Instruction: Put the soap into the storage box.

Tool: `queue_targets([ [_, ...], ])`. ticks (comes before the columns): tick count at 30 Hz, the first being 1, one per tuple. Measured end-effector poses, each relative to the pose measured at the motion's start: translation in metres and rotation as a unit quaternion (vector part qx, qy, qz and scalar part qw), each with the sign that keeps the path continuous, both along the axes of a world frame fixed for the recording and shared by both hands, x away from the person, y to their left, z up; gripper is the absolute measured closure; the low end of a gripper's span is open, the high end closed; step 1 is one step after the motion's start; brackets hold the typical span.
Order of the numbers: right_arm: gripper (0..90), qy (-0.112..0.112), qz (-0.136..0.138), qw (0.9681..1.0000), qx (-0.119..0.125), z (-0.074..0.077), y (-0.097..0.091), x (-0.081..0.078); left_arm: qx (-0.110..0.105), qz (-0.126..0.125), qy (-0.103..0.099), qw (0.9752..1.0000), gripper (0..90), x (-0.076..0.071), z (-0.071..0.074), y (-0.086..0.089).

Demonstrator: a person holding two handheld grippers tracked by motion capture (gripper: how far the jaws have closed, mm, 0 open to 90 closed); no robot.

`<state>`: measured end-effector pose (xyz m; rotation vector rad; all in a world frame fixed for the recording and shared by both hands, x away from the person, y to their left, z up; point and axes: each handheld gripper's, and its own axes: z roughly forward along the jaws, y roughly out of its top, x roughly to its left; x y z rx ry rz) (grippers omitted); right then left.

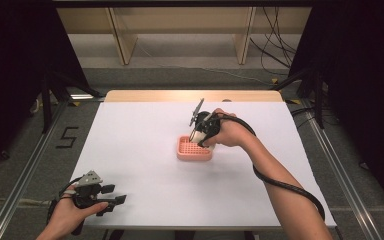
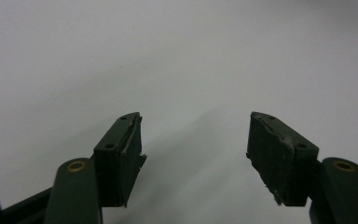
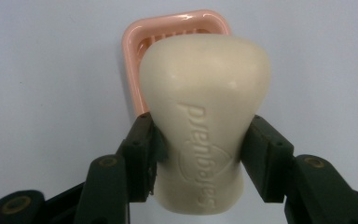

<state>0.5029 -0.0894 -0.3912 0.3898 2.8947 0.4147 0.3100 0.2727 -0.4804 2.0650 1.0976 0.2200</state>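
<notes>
Two black jaws of the right gripper [image 3: 200,140] are closed on the narrow waist of a cream-coloured, curved bar of soap [image 3: 205,116] embossed with the word Safeguard, and they pinch it at its sides while the broader end sticks out ahead of them. In the high view the right gripper [image 1: 200,134] holds the bar just above a pink, rectangular plastic soap dish with a slotted floor [image 1: 187,150], which sits near the middle of the white table [image 1: 140,140]. Whether the soap already touches the dish I cannot tell. The likeliest trouble, as I judge it, is slip: soap is smooth and waxy, the grip sits on a curved waist, and a squeeze there could push the bar forward or backward out of the pads. If it is let go while tilted or off-centre, it could land on the raised rim, tip and slide onto the table. The dish looks light, so a bump from the bar or a jaw might shove or flip it. Squeezing harder could dent the soap. The left gripper [image 1: 111,199] rests at the near left edge of the table, well apart, its jaws wide apart with nothing between them, so it cannot steady the dish from there.
</notes>
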Motion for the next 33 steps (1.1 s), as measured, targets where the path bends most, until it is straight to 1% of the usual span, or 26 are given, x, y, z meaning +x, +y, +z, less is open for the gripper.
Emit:
queue_targets([
  [3, 50.4, 0.001, 0.003, 1.0000, -0.002, -0.001, 0.001, 0.001, 0.000, 0.000, 0.000, 1.0000, 34.9, 0.000, 0.000, 0.000],
  [4, 50.4, -0.003, 0.010, 0.9999, -0.002, -0.002, 0.001, 0.003, 0.000, 0.000, 0.000, 1.0000, 34.9, 0.000, 0.000, 0.000],
  [5, 50.4, -0.001, 0.008, 1.0000, -0.003, -0.002, 0.001, 0.003, 0.000, 0.000, 0.000, 1.0000, 34.9, 0.000, 0.000, 0.000],
  [6, 50.3, 0.001, -0.001, 1.0000, -0.002, -0.002, 0.003, 0.002, 0.000, 0.000, 0.000, 1.0000, 34.9, 0.000, 0.000, 0.000],
  [7, 50.4, 0.001, 0.001, 1.0000, -0.005, -0.002, 0.003, 0.003, 0.000, 0.000, 0.000, 1.0000, 34.9, 0.000, 0.000, 0.000],
  [8, 50.4, 0.001, -0.007, 1.0000, -0.006, -0.002, 0.004, 0.002, 0.000, 0.000, 0.000, 1.0000, 34.9, 0.000, 0.000, 0.000],
  [9, 50.4, 0.001, -0.007, 1.0000, -0.006, -0.002, 0.004, 0.002, 0.000, 0.000, 0.000, 1.0000, 34.9, 0.000, 0.000, 0.000],
  [10, 50.4, 0.001, 0.003, 1.0000, -0.004, -0.002, 0.005, 0.004, -0.009, 0.006, -0.001, 0.9999, 34.9, -0.001, 0.000, -0.001],
  [11, 50.4, 0.002, -0.002, 1.0000, -0.006, -0.002, 0.006, 0.004, -0.009, 0.007, -0.002, 0.9999, 34.9, -0.001, 0.000, -0.001],
  [13, 50.4, 0.002, -0.003, 1.0000, -0.005, -0.001, 0.006, 0.004, -0.009, 0.007, -0.002, 0.9999, 34.9, -0.001, 0.000, -0.001],
  [15, 50.4, -0.003, 0.004, 1.0000, -0.004, -0.002, 0.007, 0.006, -0.008, 0.007, -0.002, 0.9999, 34.9, -0.001, 0.000, -0.001],
  [16, 50.4, -0.001, -0.002, 1.0000, -0.004, -0.002, 0.007, 0.005, -0.010, 0.007, -0.002, 0.9999, 34.9, -0.001, 0.000, -0.001],
  [17, 50.4, -0.003, 0.001, 1.0000, -0.006, -0.002, 0.008, 0.005, -0.009, 0.007, -0.002, 0.9999, 34.9, -0.001, 0.000, -0.001],
  [18, 50.4, -0.004, 0.007, 1.0000, 0.000, -0.002, 0.008, 0.006, -0.010, 0.007, -0.002, 0.9999, 34.9, -0.001, 0.000, -0.001],
  [19, 50.4, -0.004, 0.009, 0.9999, -0.002, -0.003, 0.009, 0.006, -0.010, 0.007, -0.002, 0.9999, 34.9, -0.001, 0.000, -0.001],
  [21, 50.4, -0.002, 0.009, 1.0000, -0.002, -0.003, 0.010, 0.006, -0.009, 0.005, -0.003, 0.9999, 34.9, -0.001, 0.000, 0.000],
  [22, 50.3, 0.001, -0.002, 1.0000, -0.003, -0.004, 0.010, 0.006, -0.010, 0.007, -0.002, 0.9999, 34.9, -0.001, 0.000, -0.001],
  [23, 50.4, -0.005, 0.012, 0.9999, -0.003, -0.004, 0.010, 0.008, -0.008, 0.006, -0.002, 0.9999, 34.9, -0.001, 0.000, 0.000],
  [24, 50.4, -0.006, 0.014, 0.9999, -0.001, -0.005, 0.011, 0.008, -0.002, 0.001, -0.001, 1.0000, 34.9, 0.000, 0.001, 0.001],
  [25, 50.4, -0.006, 0.017, 0.9998, -0.001, -0.005, 0.011, 0.008, -0.002, 0.001, -0.001, 1.0000, 34.9, 0.000, 0.001, 0.001],
  [27, 50.3, -0.001, 0.005, 1.0000, -0.003, -0.005, 0.011, 0.007, -0.003, 0.002, -0.002, 1.0000, 34.9, 0.000, 0.001, 0.001],
  [28, 50.4, -0.001, 0.003, 1.0000, -0.002, -0.005, 0.011, 0.007, -0.002, 0.002, -0.002, 1.0000, 34.9, 0.000, 0.001, 0.001],
  [30, 50.4, -0.002, 0.007, 1.0000, -0.001, -0.005, 0.012, 0.008, -0.003, 0.002, -0.001, 1.0000, 34.9, 0.000, 0.001, 0.001],
  [31, 50.3, -0.002, 0.005, 1.0000, -0.004, -0.006, 0.013, 0.008, -0.011, 0.008, -0.002, 0.9999, 34.9, -0.001, 0.000, -0.001],
  [32, 50.3, -0.002, 0.005, 1.0000, -0.004, -0.006, 0.013, 0.008, -0.011, 0.008, -0.002, 0.9999, 34.9, -0.001, 0.000, -0.001],
  [33, 50.4, -0.001, 0.010, 0.9999, -0.003, -0.006, 0.013, 0.009, -0.011, 0.007, -0.002, 0.9999, 34.9, -0.001, 0.000, -0.001],
])
